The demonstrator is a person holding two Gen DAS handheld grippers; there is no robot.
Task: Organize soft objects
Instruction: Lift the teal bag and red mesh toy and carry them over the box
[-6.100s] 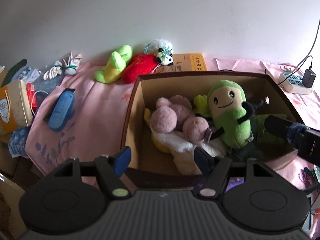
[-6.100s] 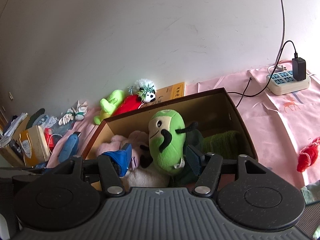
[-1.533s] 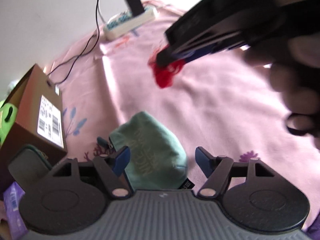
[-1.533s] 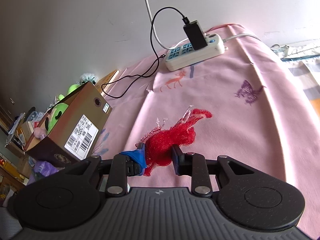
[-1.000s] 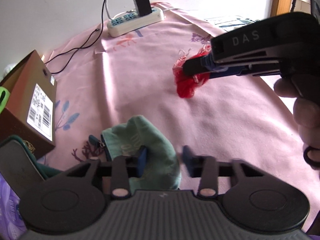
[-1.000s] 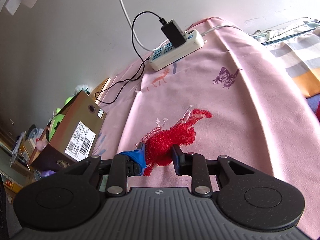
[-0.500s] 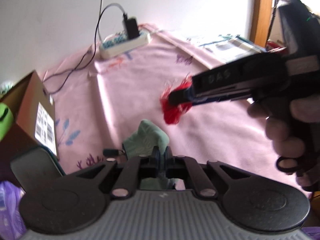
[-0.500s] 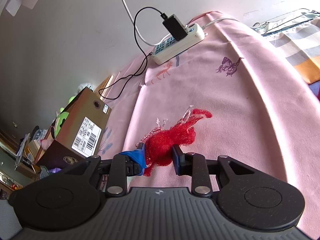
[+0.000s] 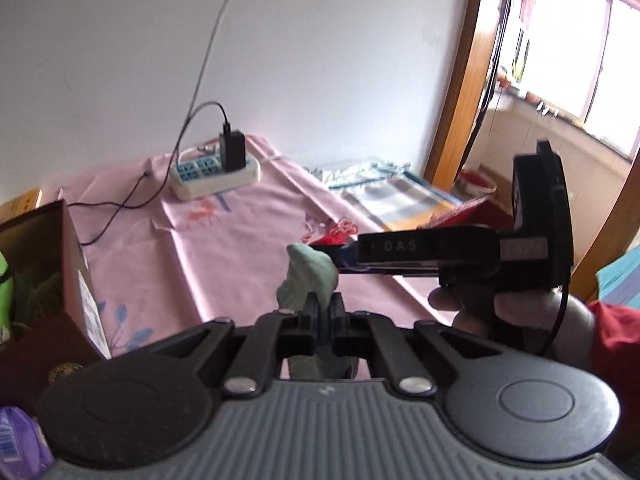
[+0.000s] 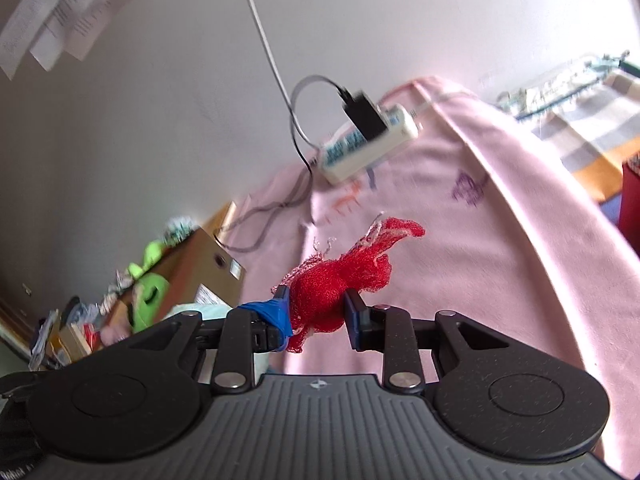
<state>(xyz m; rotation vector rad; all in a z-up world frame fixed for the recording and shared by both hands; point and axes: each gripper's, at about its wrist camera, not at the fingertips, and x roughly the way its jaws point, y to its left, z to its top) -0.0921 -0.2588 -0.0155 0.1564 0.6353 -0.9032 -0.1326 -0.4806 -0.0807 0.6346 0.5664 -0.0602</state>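
My left gripper (image 9: 322,312) is shut on a pale green fabric piece (image 9: 308,276), which bunches up above the pinched fingers and hangs clear of the pink sheet (image 9: 224,248). My right gripper (image 10: 318,308) is shut on a red mesh fabric item (image 10: 340,276), held above the pink sheet (image 10: 500,240). In the left wrist view the right gripper (image 9: 340,254) reaches in from the right, held by a hand (image 9: 516,316), with red mesh (image 9: 334,238) showing at its tip. The brown cardboard box (image 9: 44,264) sits at the left; a green plush (image 10: 150,292) shows inside the box (image 10: 200,268).
A white power strip (image 9: 214,174) with a black charger plugged in lies at the back of the sheet, its strip (image 10: 368,146) and cable trailing toward the box. Striped bedding (image 9: 392,196) lies beyond the sheet's right edge. A wooden door frame (image 9: 460,76) and window stand right.
The left gripper closed on the green fabric and lifted it off the sheet. The right gripper rose with the red mesh item still in it.
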